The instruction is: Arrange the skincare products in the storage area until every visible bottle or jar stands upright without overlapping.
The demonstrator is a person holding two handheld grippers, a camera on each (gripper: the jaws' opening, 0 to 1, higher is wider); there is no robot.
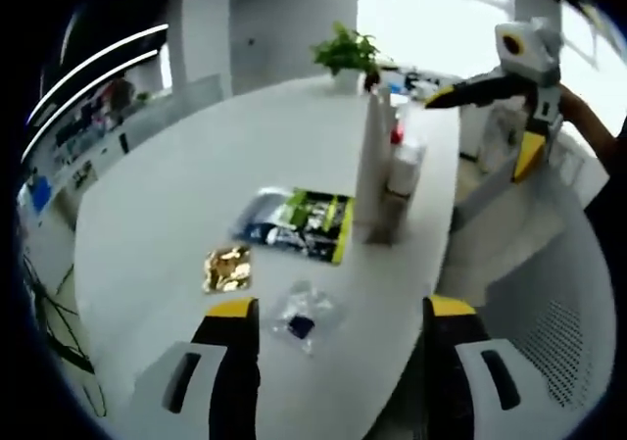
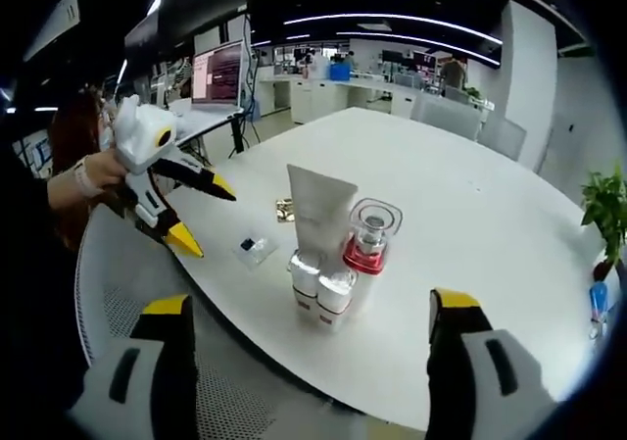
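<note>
Two grippers are held open and empty off the edge of the white oval table [image 2: 460, 215], with nothing between the jaws of either. In the right gripper view, the right gripper [image 2: 309, 322] is aimed straight at a tight cluster of skincare products just inside the table edge. Nearest the edge stands a small clear bottle with a tan base [image 2: 321, 298]; just beside it is a clear jar on a red base [image 2: 370, 236], and behind both rises a tall white tube [image 2: 318, 210], its long axis upright. All three appear upright, touching or nearly so. The left gripper [image 1: 343, 327] is seen over a clear plastic sachet [image 1: 304, 317], with a gold foil packet [image 1: 227, 267] and a dark green-and-yellow printed pouch [image 1: 299, 222] lying flat beyond, toward the cluster. The right gripper is judged nearer to the cluster.
</note>
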